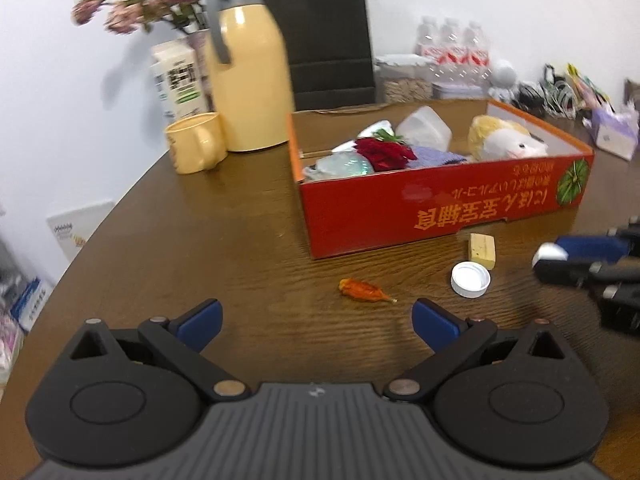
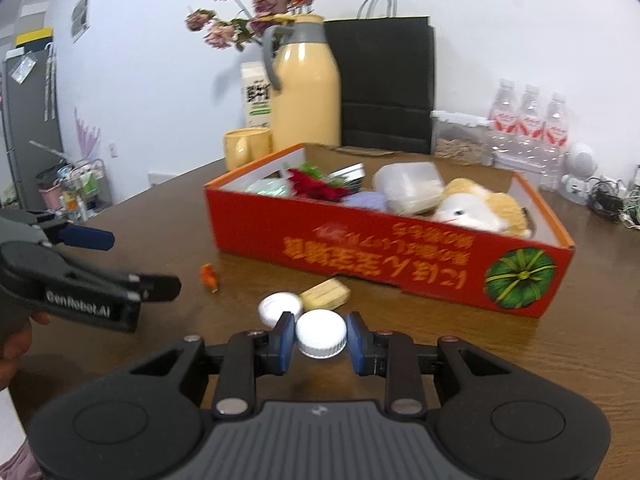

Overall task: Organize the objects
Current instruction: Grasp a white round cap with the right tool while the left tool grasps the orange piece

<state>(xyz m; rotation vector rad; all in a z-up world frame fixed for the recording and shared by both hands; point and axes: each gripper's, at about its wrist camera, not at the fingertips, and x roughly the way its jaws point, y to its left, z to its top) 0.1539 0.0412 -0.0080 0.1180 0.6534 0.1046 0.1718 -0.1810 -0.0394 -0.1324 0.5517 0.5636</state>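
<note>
You held a white bottle cap (image 2: 322, 338) between the blue pads of your right gripper (image 2: 321, 340), clamped by its ribbed side and lifted a little above the brown table (image 2: 160, 232), short of the red cardboard box (image 2: 384, 256). The grip was only on the round edge, so I judged the cap could turn or slip out if you swung the hand quickly toward the box. A second white cap (image 1: 471, 279) lay open side up on the table, touching a small yellowish block (image 1: 482, 251); a low pass over them could push both away. Your left gripper (image 1: 316, 320) stood with jaws wide and empty, and a small orange piece (image 1: 362, 290) lay on the table just ahead of it. The box already held a red rose (image 1: 386, 153), a purple cloth (image 1: 436, 157), a clear plastic container (image 1: 425, 127) and a plush toy (image 1: 505, 139). It looked quite full at the near side, so a dropped cap could bounce off the toy.
</note>
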